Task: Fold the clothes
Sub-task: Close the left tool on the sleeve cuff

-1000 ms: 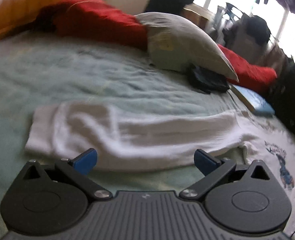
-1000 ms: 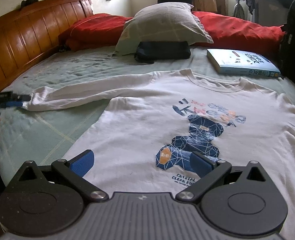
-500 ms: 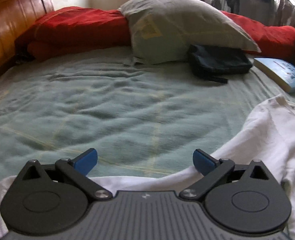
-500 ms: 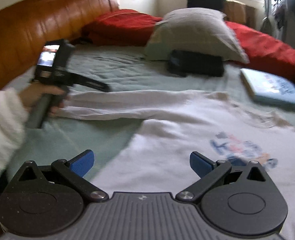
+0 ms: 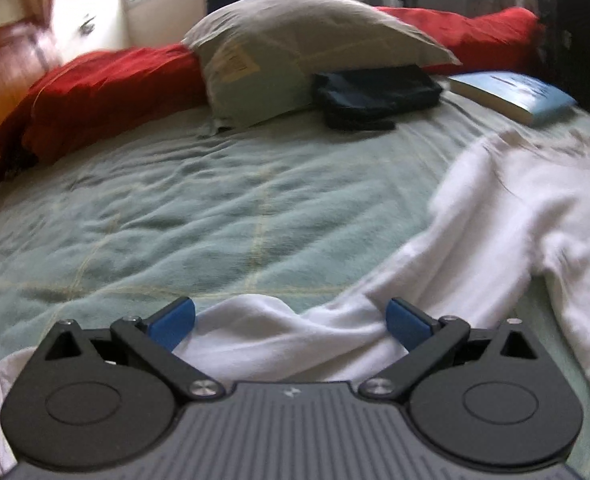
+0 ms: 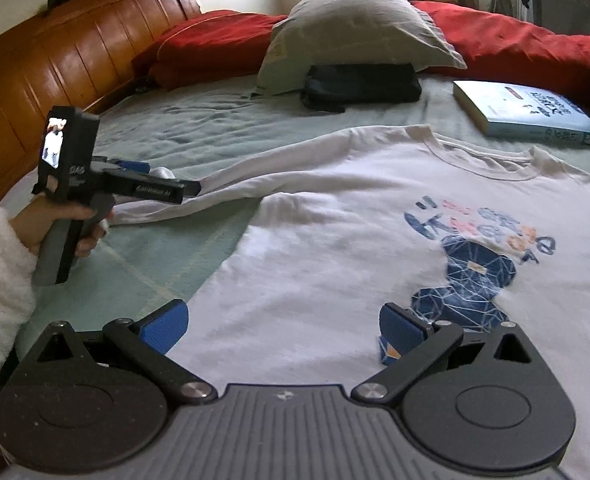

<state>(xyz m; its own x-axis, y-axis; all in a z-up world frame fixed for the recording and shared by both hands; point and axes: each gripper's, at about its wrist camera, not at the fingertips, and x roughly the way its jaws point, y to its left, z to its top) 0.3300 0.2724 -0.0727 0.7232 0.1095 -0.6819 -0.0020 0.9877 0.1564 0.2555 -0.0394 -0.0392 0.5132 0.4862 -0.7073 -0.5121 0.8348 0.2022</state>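
The shirt point(image 6: 335, 248) is white with a blue faceted bear print and blue, orange and red lettering. Ahead of the black, blue-padded right tongs point(image 6: 283, 328), the bedspread point(image 6: 215, 128) is pale green with faint yellowish checks; the quilt point(image 6: 515, 48) is red, the headboard point(image 6: 55, 72) orange-brown.

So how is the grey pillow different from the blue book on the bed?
The grey pillow is puffy and soft; the blue book is flat and stiff. The pillow leans against the red bedding with a black pouch in front; the book lies flat beside the white shirt. The pillow looks bigger than the book. Both sit on the green bedspread.
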